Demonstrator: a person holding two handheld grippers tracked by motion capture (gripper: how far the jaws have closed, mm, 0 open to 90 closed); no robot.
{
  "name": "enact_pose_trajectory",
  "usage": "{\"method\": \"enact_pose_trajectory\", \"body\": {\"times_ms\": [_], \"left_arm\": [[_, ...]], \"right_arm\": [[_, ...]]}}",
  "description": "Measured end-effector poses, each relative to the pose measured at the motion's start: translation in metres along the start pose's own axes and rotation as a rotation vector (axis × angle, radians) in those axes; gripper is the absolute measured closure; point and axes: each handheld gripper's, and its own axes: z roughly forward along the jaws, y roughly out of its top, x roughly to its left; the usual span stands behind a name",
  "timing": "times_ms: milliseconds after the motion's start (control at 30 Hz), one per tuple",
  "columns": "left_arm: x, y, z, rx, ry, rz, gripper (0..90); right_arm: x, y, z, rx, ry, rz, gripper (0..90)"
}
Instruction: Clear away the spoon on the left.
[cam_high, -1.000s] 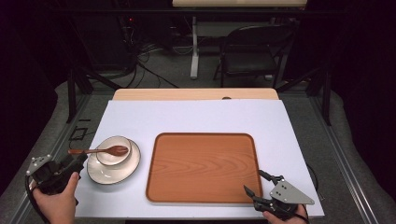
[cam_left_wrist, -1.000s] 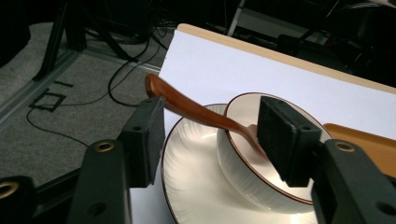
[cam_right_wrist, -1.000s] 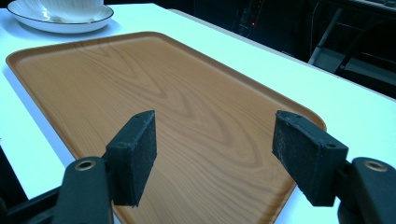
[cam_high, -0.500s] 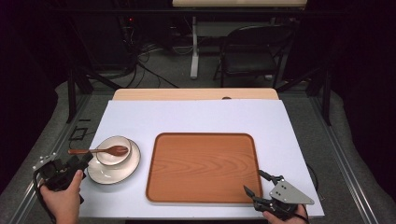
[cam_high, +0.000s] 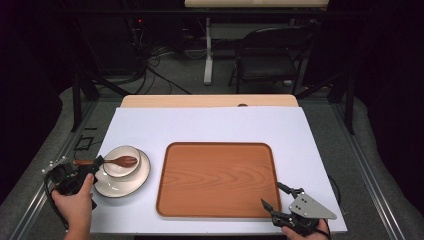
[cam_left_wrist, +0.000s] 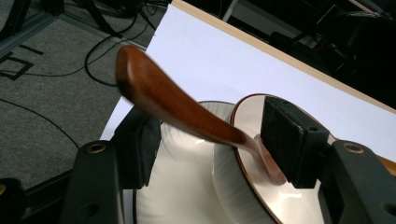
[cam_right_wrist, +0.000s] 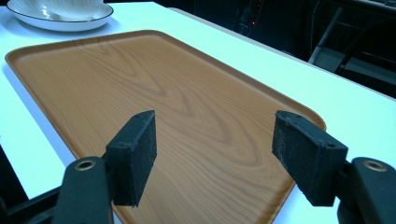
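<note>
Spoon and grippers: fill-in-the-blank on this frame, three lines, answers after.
1. The wooden spoon rests with its head in the white ____.
2. The left gripper has its fingers open on either side of the spoon's ____.
3. The right gripper, open and holding nothing, points across the near right corner of the wooden ____.

Missing words: bowl; handle; tray.

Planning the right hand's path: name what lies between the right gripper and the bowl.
The bare wooden tray lies there, as the high view shows.
</note>
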Motion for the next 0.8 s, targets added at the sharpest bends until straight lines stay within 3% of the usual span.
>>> {"method": "enact_pose_trajectory", "body": {"times_ms": [167,533,800], "left_arm": [[-0.0008,0.0001,0.0048,-0.01,0.008,-0.011,41.3],[-0.0012,-0.0035,0.0069,-0.038,0.002,-0.032,58.2],[0.0005,-0.0041,0.006,-0.043,-0.006,-0.043,64.2]], "right_arm": [[0.0,-0.0002,-0.0003,0.0,-0.001,0.003,30.6],[0.0,-0.0003,-0.0003,0.002,-0.001,0.0,30.7],[-0.0004,-0.0006,-0.0005,0.003,-0.001,0.002,30.8]]}}
